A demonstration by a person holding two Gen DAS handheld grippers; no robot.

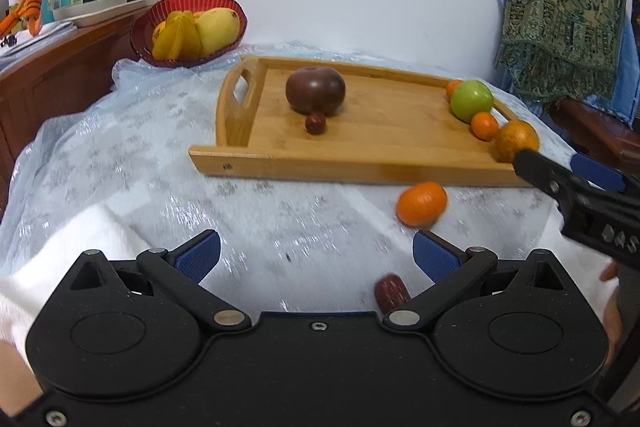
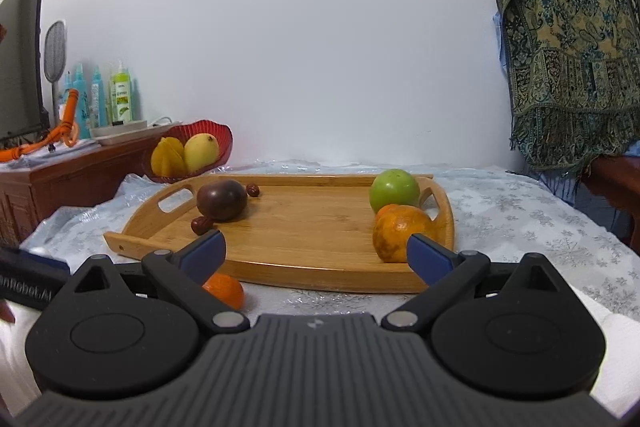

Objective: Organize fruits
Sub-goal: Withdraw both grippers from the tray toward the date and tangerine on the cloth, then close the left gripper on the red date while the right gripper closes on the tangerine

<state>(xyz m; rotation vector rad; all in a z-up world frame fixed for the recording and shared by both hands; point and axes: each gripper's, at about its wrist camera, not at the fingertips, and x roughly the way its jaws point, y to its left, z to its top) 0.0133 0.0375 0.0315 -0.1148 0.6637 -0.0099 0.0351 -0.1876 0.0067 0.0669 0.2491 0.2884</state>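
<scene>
Both grippers held wide apart and unloaded over the cloth-covered table.

Left gripper is seen above a small orange and a red date lying off the wooden tray. Right gripper is positioned near the tray's front rim, possibly just short of the large orange; green apple sits behind it.

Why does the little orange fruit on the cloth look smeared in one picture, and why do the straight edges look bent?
In the left wrist view, the small orange fruit off the wooden tray and the red date near the left gripper are blurred, like the cloth nearby. In the right wrist view, everything is sharper; the right gripper frames it. In both, the fisheye lens bends the tray edges.
</scene>
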